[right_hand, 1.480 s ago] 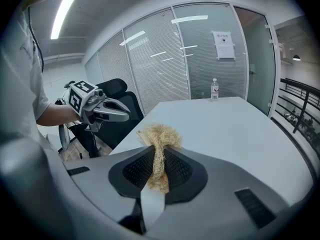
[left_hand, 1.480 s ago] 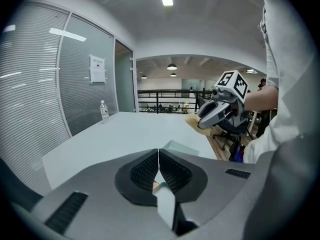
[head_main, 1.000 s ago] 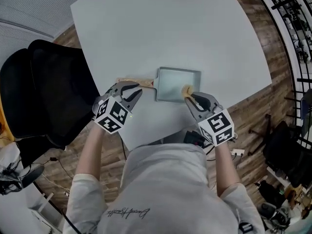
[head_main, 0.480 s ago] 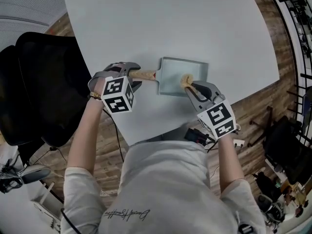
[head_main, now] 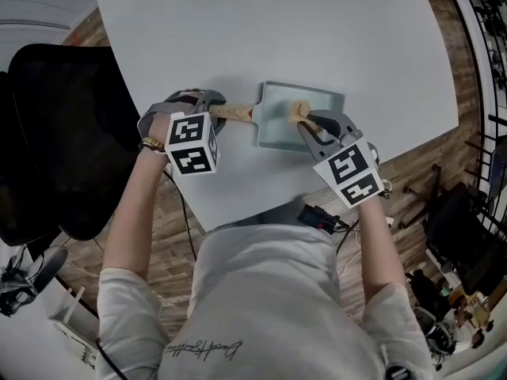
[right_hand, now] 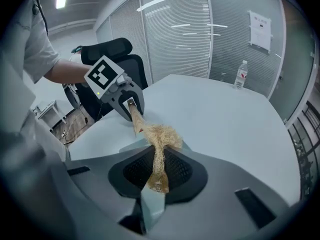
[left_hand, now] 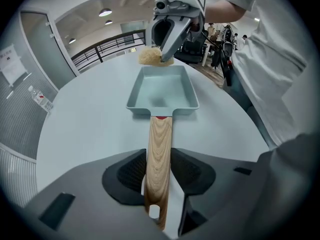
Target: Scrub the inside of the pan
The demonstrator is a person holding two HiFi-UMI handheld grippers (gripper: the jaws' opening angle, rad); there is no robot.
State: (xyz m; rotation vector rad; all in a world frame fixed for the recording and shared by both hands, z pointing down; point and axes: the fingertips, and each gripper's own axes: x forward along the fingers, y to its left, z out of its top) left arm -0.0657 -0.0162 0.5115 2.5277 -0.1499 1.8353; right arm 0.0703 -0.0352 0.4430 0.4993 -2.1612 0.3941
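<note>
A pale teal rectangular pan (head_main: pixel 277 125) (left_hand: pixel 162 91) lies on the white table, its wooden handle (head_main: pixel 234 113) (left_hand: pixel 159 154) pointing left. My left gripper (head_main: pixel 212 105) (left_hand: pixel 159 171) points steeply down over the handle. Its jaws have just been closing, and both pads now lie against the handle's sides. My right gripper (head_main: pixel 310 125) (right_hand: pixel 157 166) is shut on a tan fibrous scrubber (head_main: pixel 299 111) (right_hand: pixel 160 136). The scrubber's tuft sits at the pan's far rim (left_hand: pixel 150 56). Whether it touches the pan I cannot tell.
The white table (head_main: pixel 317 38) ends close behind the pan on my side. A black office chair (head_main: pixel 55 133) stands at its left. A water bottle (right_hand: pixel 241 74) stands far across the table. Cables and gear lie on the wooden floor at the right.
My left gripper rolled and came down from beside the handle to straddle it. My right gripper carried the scrubber from the pan's near rim farther across the pan.
</note>
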